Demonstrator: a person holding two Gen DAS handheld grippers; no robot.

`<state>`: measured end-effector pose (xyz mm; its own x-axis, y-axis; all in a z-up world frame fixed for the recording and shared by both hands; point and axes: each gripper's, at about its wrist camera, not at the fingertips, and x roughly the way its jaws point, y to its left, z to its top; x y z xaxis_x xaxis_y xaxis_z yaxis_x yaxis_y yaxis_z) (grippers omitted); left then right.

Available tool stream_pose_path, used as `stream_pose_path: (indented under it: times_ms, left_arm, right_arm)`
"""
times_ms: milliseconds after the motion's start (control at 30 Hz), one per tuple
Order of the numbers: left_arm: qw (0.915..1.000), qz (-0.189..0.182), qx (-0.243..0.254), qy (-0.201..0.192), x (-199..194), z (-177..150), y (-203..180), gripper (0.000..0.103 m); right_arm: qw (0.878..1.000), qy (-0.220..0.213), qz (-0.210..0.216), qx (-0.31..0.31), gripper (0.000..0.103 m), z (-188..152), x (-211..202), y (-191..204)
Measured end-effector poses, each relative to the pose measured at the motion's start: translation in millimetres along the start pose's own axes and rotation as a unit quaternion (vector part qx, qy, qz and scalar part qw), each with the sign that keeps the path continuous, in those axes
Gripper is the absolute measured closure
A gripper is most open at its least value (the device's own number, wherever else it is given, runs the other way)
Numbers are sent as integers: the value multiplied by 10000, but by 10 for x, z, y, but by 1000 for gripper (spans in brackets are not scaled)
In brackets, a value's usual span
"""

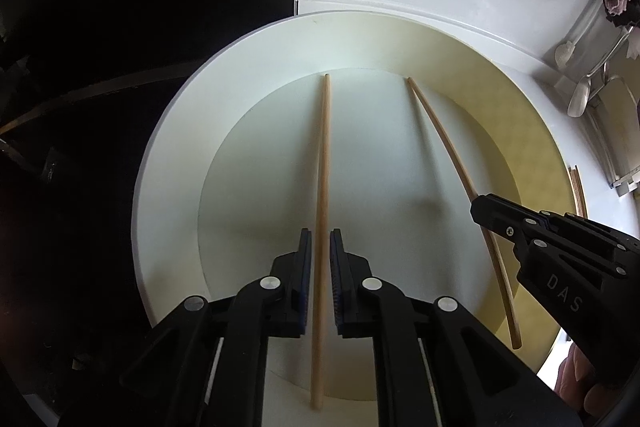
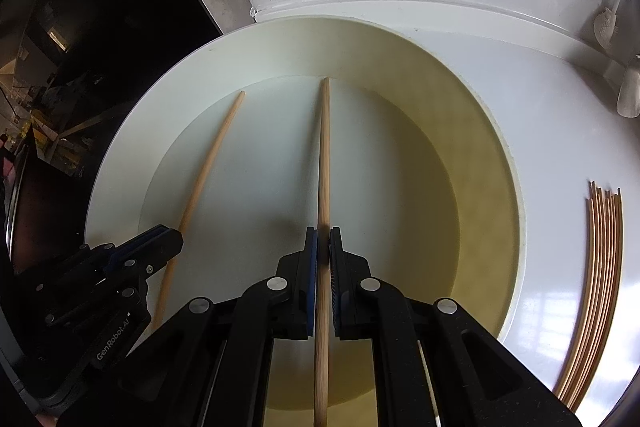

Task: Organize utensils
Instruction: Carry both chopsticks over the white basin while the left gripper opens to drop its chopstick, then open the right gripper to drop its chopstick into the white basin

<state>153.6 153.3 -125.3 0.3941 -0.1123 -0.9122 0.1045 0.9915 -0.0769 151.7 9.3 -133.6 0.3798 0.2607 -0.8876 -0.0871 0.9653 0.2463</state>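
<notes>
Two plain wooden chopsticks point(image 1: 322, 163) point(image 1: 448, 147) in a cream tray point(image 1: 248, 51), splayed apart, tips toward its far wall.

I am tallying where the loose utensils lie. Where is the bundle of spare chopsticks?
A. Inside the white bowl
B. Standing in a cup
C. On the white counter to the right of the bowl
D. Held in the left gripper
C: the bundle of chopsticks lies flat on the counter, outside the bowl's right rim.
</notes>
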Motion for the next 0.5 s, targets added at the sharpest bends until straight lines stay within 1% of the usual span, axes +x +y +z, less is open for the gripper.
stream_pose_path:
  times_ms: [33,67,133,233,367,500]
  left_arm:
    - [10000,-2,-24,-33,-21,-1,13,78]
    - [10000,10,-53,-65,-42,0,30,63]
    - [9998,8,-112,-172,-107,2,54,47]
    - [9995,38,-135,-295,-221,7,77,45]
    - [9988,79,-216,-432,-363,9,124,35]
    - [9980,81,-253,-566,-486,-19,143,29]
  right_arm:
    - [10000,-17,2,8,95,-16,-14,-19]
    - [10000,-38,11,11,89,-24,-27,-28]
    - [9999,-111,-38,-13,84,-28,-73,-28]
    - [9997,-211,-82,-40,83,-47,-154,-35]
    - [9995,-293,-88,4,77,-115,-285,-83]
    - [9993,-375,-49,30,70,-209,-388,-95]
